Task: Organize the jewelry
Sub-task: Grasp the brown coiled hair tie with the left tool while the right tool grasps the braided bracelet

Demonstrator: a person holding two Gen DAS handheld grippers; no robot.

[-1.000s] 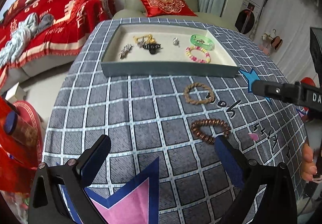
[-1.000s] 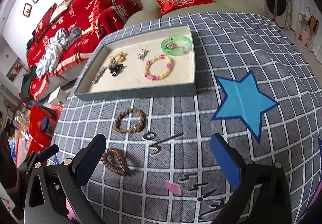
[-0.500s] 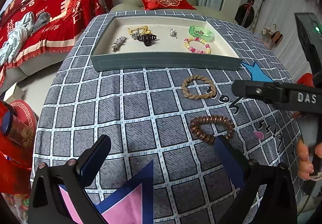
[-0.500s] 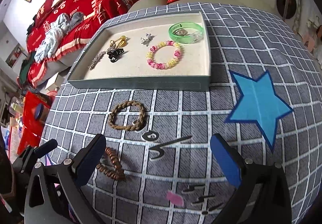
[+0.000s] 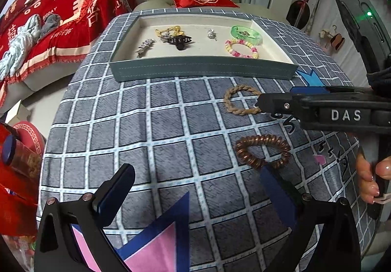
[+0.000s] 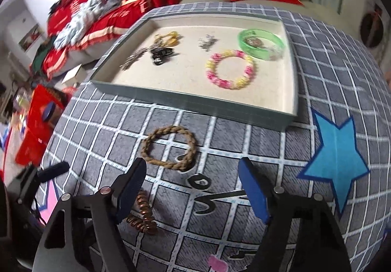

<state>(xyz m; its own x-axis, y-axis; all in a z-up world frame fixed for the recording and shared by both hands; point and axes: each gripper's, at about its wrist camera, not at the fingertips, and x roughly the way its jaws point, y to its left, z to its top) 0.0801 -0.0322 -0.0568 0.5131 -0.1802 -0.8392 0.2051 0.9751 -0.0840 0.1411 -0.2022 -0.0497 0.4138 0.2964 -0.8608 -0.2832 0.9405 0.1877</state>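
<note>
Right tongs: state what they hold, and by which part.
Nothing. The right tongs stand open, just been closing, near the braided rope bracelet, not gripping it.

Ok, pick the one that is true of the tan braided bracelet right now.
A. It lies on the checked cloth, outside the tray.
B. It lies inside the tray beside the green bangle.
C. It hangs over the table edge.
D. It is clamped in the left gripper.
A: the tan braided bracelet lies flat on the checked cloth, in front of the tray's near wall, touched by no gripper.
</note>
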